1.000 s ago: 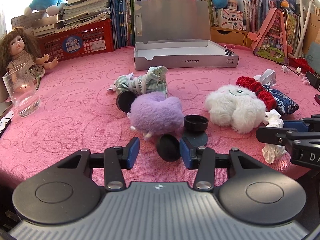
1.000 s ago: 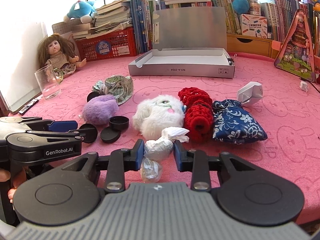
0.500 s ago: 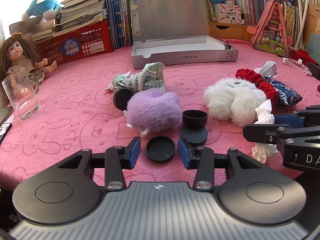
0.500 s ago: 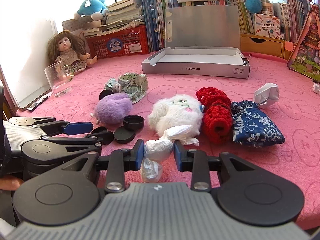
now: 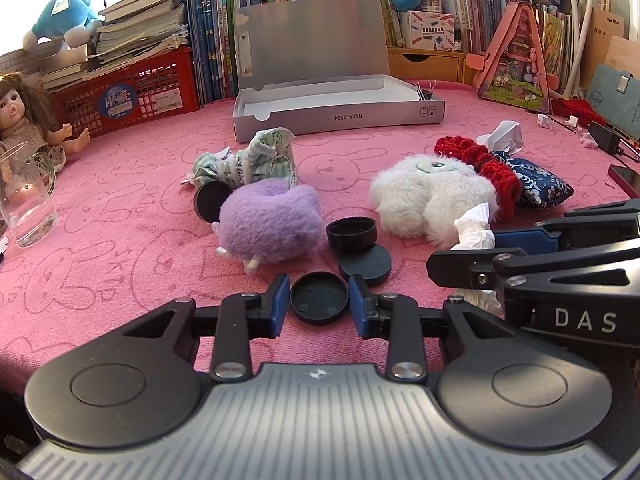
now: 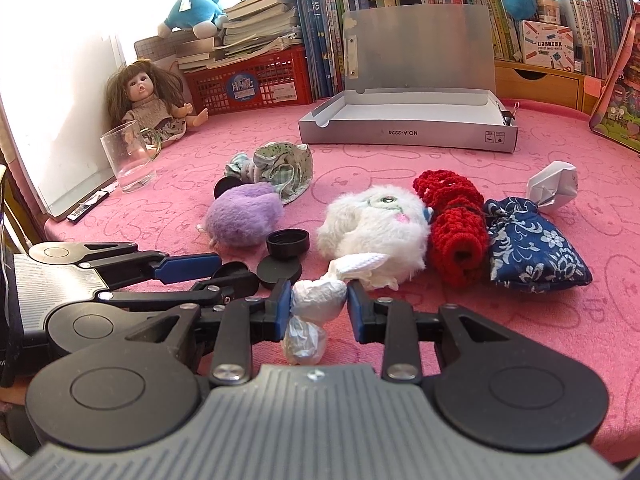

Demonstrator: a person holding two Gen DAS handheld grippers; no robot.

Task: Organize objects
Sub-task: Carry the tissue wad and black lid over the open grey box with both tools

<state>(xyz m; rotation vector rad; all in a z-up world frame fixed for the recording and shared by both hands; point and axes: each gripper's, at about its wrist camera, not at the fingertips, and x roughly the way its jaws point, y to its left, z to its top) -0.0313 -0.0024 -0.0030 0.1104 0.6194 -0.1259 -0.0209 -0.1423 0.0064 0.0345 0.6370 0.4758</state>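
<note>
My left gripper (image 5: pixel 319 304) is shut on a black round lid (image 5: pixel 319 297), held flat between its blue pads at the table's front edge. My right gripper (image 6: pixel 316 304) is shut on a crumpled white paper wad (image 6: pixel 318 298). Two more black lids (image 5: pixel 352 234) (image 5: pixel 365 266) lie just ahead, beside a purple plush (image 5: pixel 270 226) and a white plush (image 5: pixel 432 196). A red knit piece (image 6: pixel 452 236), a blue floral pouch (image 6: pixel 532 248) and a green cloth bundle (image 6: pixel 276 170) lie on the pink table. An open grey box (image 5: pixel 340 114) stands behind.
A glass cup (image 6: pixel 128 160) and a doll (image 6: pixel 146 100) are at the left. A red crate (image 5: pixel 128 98), books and plush toys line the back. A folded white paper (image 6: pixel 554 184) lies at the right. A phone (image 5: pixel 626 178) lies at the far right.
The black lid in my left gripper has turned from upright to lying flat. Both grippers have drawn back slightly towards the table's front edge; the right still holds the paper wad.
</note>
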